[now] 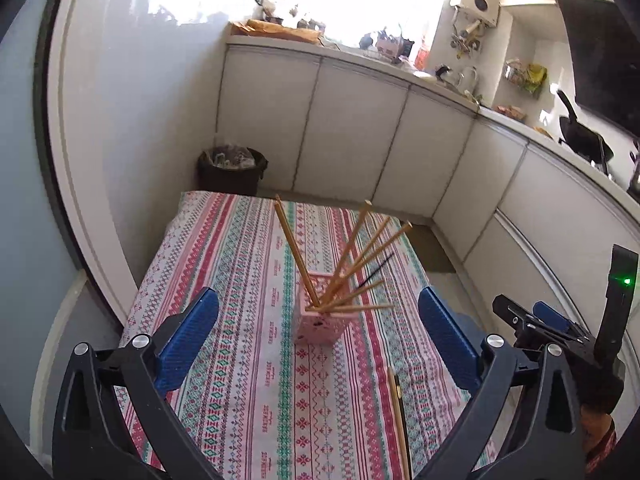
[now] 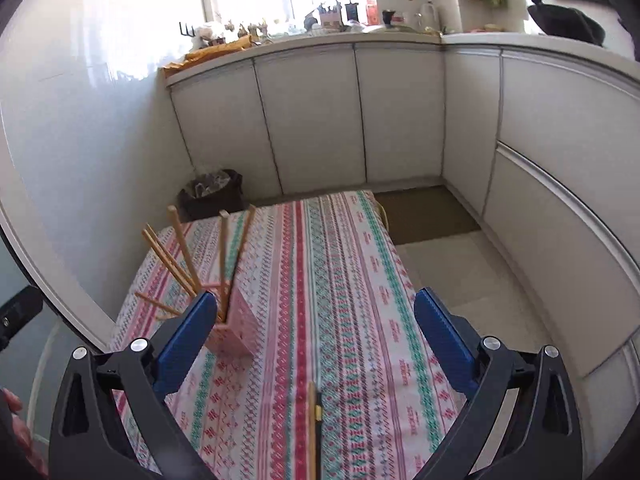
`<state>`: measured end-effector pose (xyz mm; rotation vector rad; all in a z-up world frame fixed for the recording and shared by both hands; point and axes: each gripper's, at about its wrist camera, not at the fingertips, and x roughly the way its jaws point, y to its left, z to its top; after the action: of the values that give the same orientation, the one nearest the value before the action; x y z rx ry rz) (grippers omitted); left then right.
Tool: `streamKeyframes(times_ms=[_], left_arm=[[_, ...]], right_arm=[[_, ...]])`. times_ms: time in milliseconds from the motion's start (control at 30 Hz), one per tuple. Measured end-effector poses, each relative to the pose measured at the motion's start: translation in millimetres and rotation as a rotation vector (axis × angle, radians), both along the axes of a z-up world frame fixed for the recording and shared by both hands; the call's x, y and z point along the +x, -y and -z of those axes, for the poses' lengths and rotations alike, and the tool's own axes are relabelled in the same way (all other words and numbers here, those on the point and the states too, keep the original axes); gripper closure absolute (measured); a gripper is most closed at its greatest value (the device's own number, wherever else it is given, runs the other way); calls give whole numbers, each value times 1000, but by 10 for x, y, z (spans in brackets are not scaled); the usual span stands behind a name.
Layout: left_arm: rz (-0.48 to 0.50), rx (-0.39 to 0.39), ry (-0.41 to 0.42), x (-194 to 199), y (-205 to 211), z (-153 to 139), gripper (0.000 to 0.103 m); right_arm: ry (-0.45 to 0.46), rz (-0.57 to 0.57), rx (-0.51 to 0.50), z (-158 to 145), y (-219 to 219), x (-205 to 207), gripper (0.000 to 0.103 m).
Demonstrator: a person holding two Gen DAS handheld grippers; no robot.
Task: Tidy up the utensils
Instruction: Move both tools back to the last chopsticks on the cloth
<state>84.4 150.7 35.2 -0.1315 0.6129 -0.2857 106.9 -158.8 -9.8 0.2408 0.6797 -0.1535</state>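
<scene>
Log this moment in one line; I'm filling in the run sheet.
left gripper: open, empty | right gripper: open, empty | pink holder: upright, several chopsticks inside | two chopsticks flat on tablecloth

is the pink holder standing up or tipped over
Standing upright. The pink holder rests on its base on the tablecloth, open top up, with the chopsticks fanning out of it.

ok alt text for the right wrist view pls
An open right gripper hovers over a table with a striped patterned tablecloth, where two chopsticks, one wooden and one black, lie between its blue fingers. To the left, a pink holder stands with wooden chopsticks fanning out; white kitchen cabinets are behind.
</scene>
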Motion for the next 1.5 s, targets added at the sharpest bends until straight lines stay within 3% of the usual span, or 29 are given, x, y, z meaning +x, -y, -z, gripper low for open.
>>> streamKeyframes(times_ms=[167,300,400,533,700,800,933,1100,1133,1200,1367,1500], left_arm=[[153,121,-125,-39,512,370,7],[246,218,-268,41,987,823,7],[269,272,-377,204,1277,1176,7],[250,274,-488,477,1487,1563,10],[193,175,-679,857,1545,1995,63],[143,159,-690,955,1526,2076,71],[133,142,-700,1018,1561,2108,71],[130,190,-693,1024,1695,2132,72],[125,222,-690,1009,1745,2118,76],[123,273,-672,1031,1812,2133,95],[142,312,-649,1064,1879,2175,96],[175,271,-617,938,1762,2150,96]], right_arm=[[-165,104,32,524,434,-338,7],[-274,148,112,822,711,-493,7],[-307,162,99,911,793,-548,7],[-329,160,154,1004,903,-610,7],[-377,111,223,1113,922,-598,7],[-384,100,218,1122,946,-608,7],[-384,92,246,1131,1013,-652,7],[-393,90,259,1154,1062,-666,7],[-392,90,262,1154,1072,-673,7],[-394,92,266,1154,1086,-678,7],[-400,93,276,1158,1069,-638,7],[-430,70,265,1214,887,-478,7]])
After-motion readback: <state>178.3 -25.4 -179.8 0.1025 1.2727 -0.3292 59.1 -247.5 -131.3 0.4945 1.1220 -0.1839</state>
